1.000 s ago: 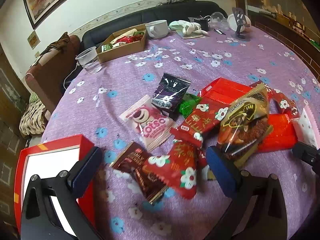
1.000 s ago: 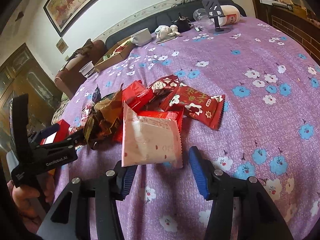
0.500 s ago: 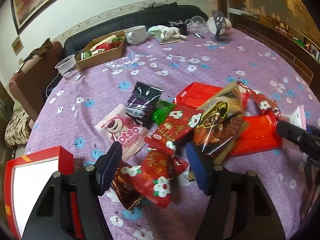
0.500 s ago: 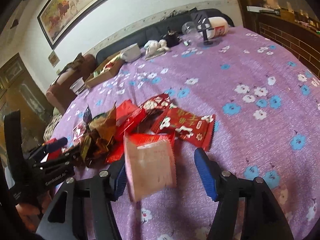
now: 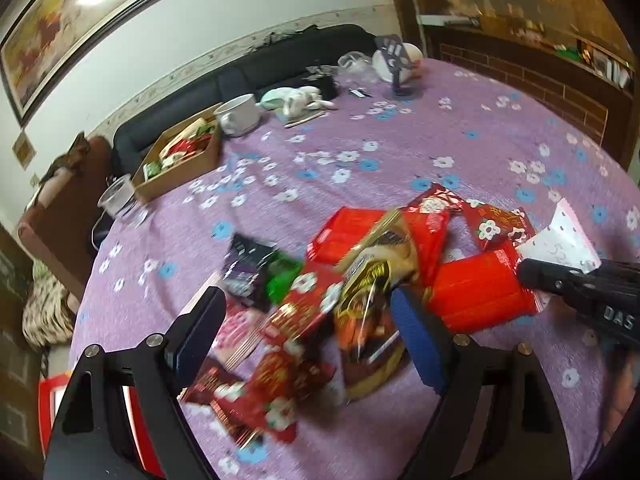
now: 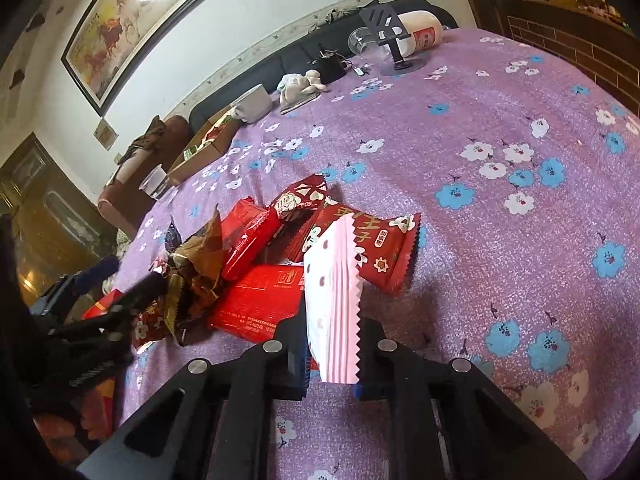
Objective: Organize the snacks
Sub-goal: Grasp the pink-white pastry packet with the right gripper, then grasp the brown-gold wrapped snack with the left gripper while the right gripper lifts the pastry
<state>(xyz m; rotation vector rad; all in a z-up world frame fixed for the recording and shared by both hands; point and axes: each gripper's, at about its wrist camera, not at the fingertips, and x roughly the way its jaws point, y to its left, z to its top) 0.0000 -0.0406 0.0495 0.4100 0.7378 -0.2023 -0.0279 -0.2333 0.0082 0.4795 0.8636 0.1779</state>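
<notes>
Right gripper (image 6: pixel 332 364) has just closed on the pink-and-white packet (image 6: pixel 332 292) (held upright); left gripper (image 5: pixel 308 332), just reopening, stands wide over the snack pile (image 5: pixel 360 280), gripping nothing.

Motion blurs the snack pile (image 5: pixel 320 320); red box (image 5: pixel 50 400) cut off.

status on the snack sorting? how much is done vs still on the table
Done: the cardboard box at the table's far side already holds some packets. In hand: the right tongs have just closed on the pink-and-white packet, held upright. The left tongs stand open over the pile with nothing gripped. Left: most of it, including the red packets, the brown-gold packet and the black packet.
</notes>
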